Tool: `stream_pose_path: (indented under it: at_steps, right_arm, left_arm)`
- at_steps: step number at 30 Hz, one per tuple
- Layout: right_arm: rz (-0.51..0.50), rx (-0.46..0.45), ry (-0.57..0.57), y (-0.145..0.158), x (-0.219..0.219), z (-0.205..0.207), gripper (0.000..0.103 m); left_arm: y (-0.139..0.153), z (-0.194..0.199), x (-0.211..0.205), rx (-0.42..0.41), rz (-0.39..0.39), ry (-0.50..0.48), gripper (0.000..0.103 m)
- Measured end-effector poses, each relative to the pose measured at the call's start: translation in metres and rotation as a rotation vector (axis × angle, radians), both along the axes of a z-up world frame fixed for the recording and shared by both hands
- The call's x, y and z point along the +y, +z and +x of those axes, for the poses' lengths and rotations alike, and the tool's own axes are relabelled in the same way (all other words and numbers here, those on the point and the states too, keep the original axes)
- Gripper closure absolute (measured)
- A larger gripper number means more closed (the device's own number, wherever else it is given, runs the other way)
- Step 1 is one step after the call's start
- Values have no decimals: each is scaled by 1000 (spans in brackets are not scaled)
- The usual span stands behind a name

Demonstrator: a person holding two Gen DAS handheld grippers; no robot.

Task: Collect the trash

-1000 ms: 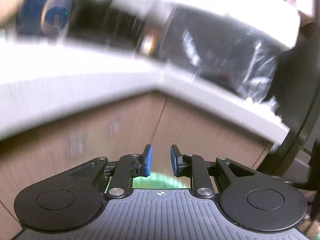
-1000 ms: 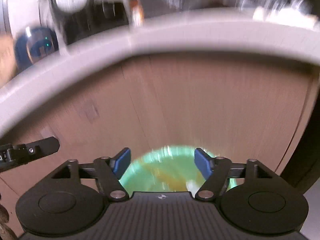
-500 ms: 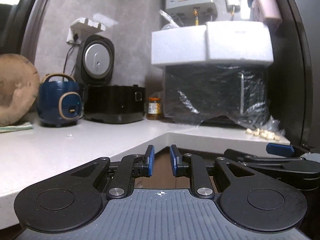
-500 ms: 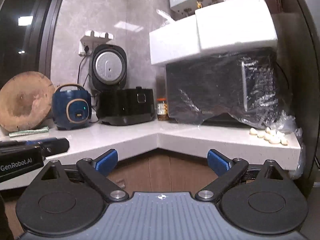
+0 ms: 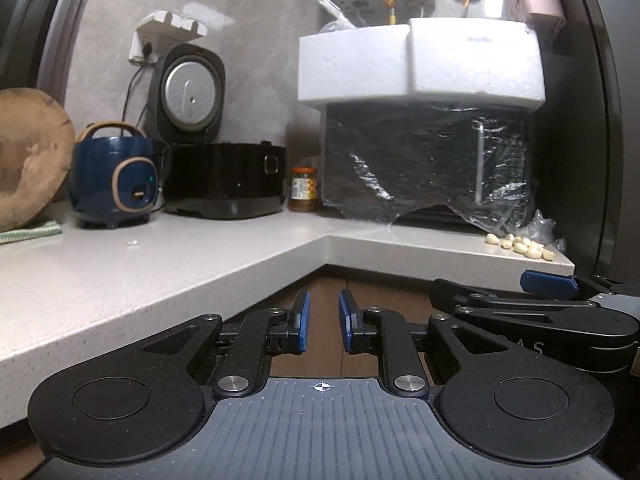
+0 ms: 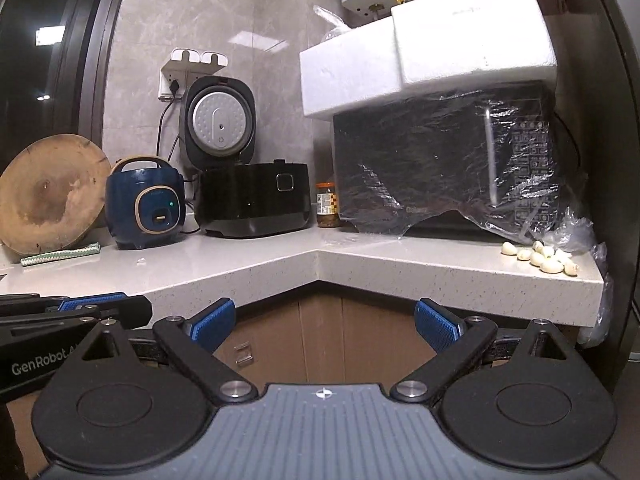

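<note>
Left wrist view: my left hand-held gripper (image 5: 322, 326) is level, just off the inner corner of the tabletop (image 5: 120, 280). Its blue pads stand a narrow gap apart with nothing between them, so it is released and empty; the jaws have just been closing a bit further. On the tabletop at far left are a wooden board (image 5: 28, 156) and a blue rice cooker (image 5: 116, 176), then a black cooker (image 5: 224, 184) with its lid up, a small jar (image 5: 304, 190) and a plastic-wrapped microwave (image 5: 428, 164) with foam boxes (image 5: 420, 60) on top. A tiny white scrap (image 5: 132, 243) lies on the bare tabletop near the blue rice cooker; I judge that is the trash. Garlic cloves (image 5: 520, 246) sit at the right end.

Right wrist view: my right hand-held gripper (image 6: 324, 322) is spread wide, empty, released; its jaws have just been opening. The left hand-held gripper pokes in at lower left. The scrap (image 6: 141, 260) is again in front of the blue rice cooker (image 6: 146, 208), well apart from both grippers. Loose plastic (image 6: 576, 236) bunches by the garlic cloves (image 6: 544, 258); trash or not, can't tell.

Step, as I judge it: scanning for the next pick, nothing grasped. The next move calls for reaching left over the tabletop edge, dipping down and pinching a very small, flat scrap, so the narrower left hand-held gripper suits it.
</note>
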State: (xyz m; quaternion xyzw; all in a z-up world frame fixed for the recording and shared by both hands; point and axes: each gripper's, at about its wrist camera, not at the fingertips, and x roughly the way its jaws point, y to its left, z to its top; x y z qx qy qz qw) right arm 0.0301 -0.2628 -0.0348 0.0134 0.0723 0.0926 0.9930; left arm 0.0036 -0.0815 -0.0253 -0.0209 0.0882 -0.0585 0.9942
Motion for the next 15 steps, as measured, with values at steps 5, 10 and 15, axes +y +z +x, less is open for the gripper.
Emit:
stream_pose_path:
  at_steps: [5,10,15]
  right_arm:
    - [-5,6,0,-1,2,0,6]
    - [-11,13,1,-3,4,1,6]
    - [-11,19,3,-3,3,3,6]
  left_arm:
    - [0,0,1,6,-7,-1,83]
    - [0,0,2,13,-10,-4,83]
    - [-2,0,4,20,-16,-7,83]
